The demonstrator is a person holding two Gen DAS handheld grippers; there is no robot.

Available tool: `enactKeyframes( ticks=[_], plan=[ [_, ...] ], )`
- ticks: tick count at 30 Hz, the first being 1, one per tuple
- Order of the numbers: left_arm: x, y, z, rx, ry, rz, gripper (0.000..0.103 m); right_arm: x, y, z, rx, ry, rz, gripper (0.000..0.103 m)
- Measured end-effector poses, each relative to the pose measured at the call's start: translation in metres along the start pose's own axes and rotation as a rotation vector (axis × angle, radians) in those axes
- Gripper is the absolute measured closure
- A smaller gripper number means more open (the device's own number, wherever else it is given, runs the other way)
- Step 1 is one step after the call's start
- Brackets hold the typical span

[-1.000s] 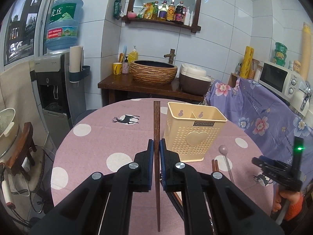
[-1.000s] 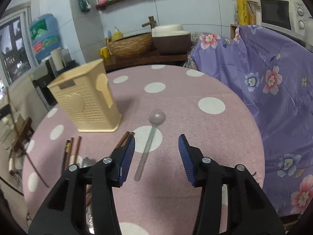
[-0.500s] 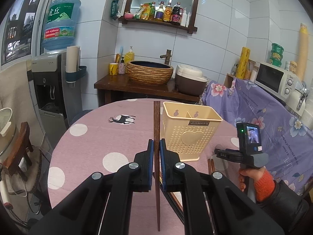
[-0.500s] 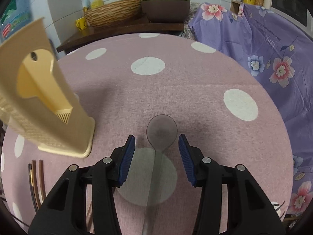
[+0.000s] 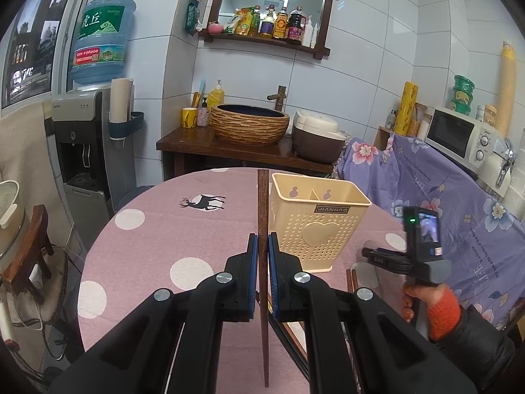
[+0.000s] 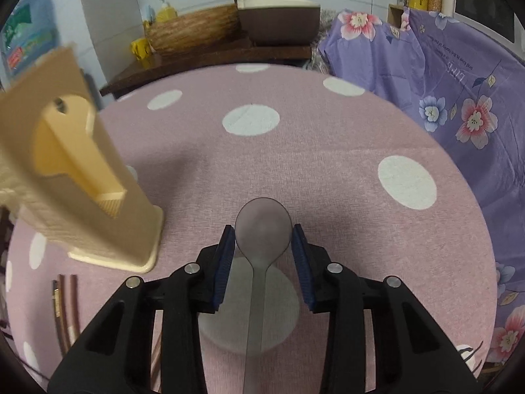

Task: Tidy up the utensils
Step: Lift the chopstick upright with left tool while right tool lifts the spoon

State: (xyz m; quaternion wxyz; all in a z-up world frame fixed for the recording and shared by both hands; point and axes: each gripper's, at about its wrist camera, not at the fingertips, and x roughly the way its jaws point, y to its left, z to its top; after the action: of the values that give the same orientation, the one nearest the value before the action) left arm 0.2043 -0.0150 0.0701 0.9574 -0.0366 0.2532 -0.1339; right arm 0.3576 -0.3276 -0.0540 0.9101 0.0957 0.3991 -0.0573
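My left gripper point(image 5: 262, 246) is shut on a dark wooden chopstick point(image 5: 262, 203) held upright, just left of the cream utensil holder point(image 5: 318, 226). My right gripper point(image 6: 263, 234) is open and low over the table, its pads on either side of the bowl of a translucent grey spoon point(image 6: 262, 229) that lies on the pink dotted tablecloth point(image 6: 328, 151). Whether the pads touch the spoon I cannot tell. The holder point(image 6: 65, 170) stands to the left in the right wrist view. The right gripper also shows in the left wrist view point(image 5: 370, 256).
More brown chopsticks point(image 6: 67, 308) lie on the cloth left of my right gripper, near the holder's base. A purple floral cover point(image 6: 443, 75) drapes beyond the table's right edge. A wooden counter with a woven basin point(image 5: 249, 126) stands behind the table.
My right gripper has moved down and forward over the spoon, so its pads now flank the spoon's bowl. My left gripper has held the chopstick nearly still.
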Motion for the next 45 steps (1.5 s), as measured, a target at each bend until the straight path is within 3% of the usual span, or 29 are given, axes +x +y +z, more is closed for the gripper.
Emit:
enactKeyframes(
  ticks=[5, 7, 8, 13, 16, 17, 18, 20, 24, 29, 32, 35, 40, 41, 45],
  plan=[
    [-0.004, 0.0, -0.001, 0.005, -0.013, -0.001, 0.095, -0.07, -0.01, -0.013, 0.022, -0.109, 0.101, 0.067],
    [-0.005, 0.0, -0.001, 0.003, -0.014, -0.001, 0.095, -0.095, -0.014, -0.02, 0.023, -0.143, 0.129, 0.086],
    [-0.006, 0.001, -0.001, 0.002, -0.015, 0.0, 0.095, -0.105, -0.015, -0.024, 0.025, -0.154, 0.144, 0.089],
    [-0.008, 0.0, -0.004, -0.002, -0.015, 0.004, 0.095, -0.127, -0.014, -0.037, -0.021, -0.208, 0.129, 0.092],
    [-0.008, 0.0, -0.004, 0.003, -0.013, 0.005, 0.095, -0.116, -0.016, -0.035, -0.024, -0.169, 0.141, 0.092],
    [-0.008, 0.001, -0.005, 0.002, -0.013, 0.005, 0.095, -0.111, -0.015, -0.034, -0.026, -0.158, 0.134, 0.087],
    [-0.008, 0.001, -0.005, 0.002, -0.013, 0.005, 0.095, -0.106, -0.014, -0.034, -0.025, -0.151, 0.127, 0.076],
    [-0.009, 0.0, -0.005, 0.005, -0.016, 0.005, 0.095, -0.093, -0.009, -0.033, -0.038, -0.133, 0.124, 0.067],
    [-0.008, -0.001, -0.006, 0.013, -0.016, 0.003, 0.095, -0.057, 0.006, -0.029, -0.068, -0.048, 0.147, 0.063],
    [-0.007, 0.0, -0.007, 0.011, -0.01, -0.002, 0.095, -0.011, 0.028, -0.027, -0.125, 0.057, 0.113, 0.055],
    [-0.006, 0.0, -0.007, 0.011, -0.009, -0.005, 0.095, 0.009, 0.035, -0.026, -0.131, 0.114, 0.068, 0.055],
    [-0.006, 0.001, -0.006, 0.007, -0.008, -0.01, 0.095, 0.018, 0.038, -0.025, -0.116, 0.135, 0.08, 0.055],
    [-0.007, 0.0, -0.005, 0.01, -0.007, -0.015, 0.095, 0.023, 0.045, -0.022, -0.137, 0.118, 0.036, 0.061],
    [-0.007, 0.0, -0.005, 0.01, -0.008, -0.014, 0.095, 0.023, 0.045, -0.021, -0.132, 0.115, 0.036, 0.066],
    [-0.006, 0.0, -0.005, 0.006, -0.007, -0.017, 0.095, 0.023, 0.04, -0.018, -0.107, 0.117, 0.058, 0.067]
  ],
)
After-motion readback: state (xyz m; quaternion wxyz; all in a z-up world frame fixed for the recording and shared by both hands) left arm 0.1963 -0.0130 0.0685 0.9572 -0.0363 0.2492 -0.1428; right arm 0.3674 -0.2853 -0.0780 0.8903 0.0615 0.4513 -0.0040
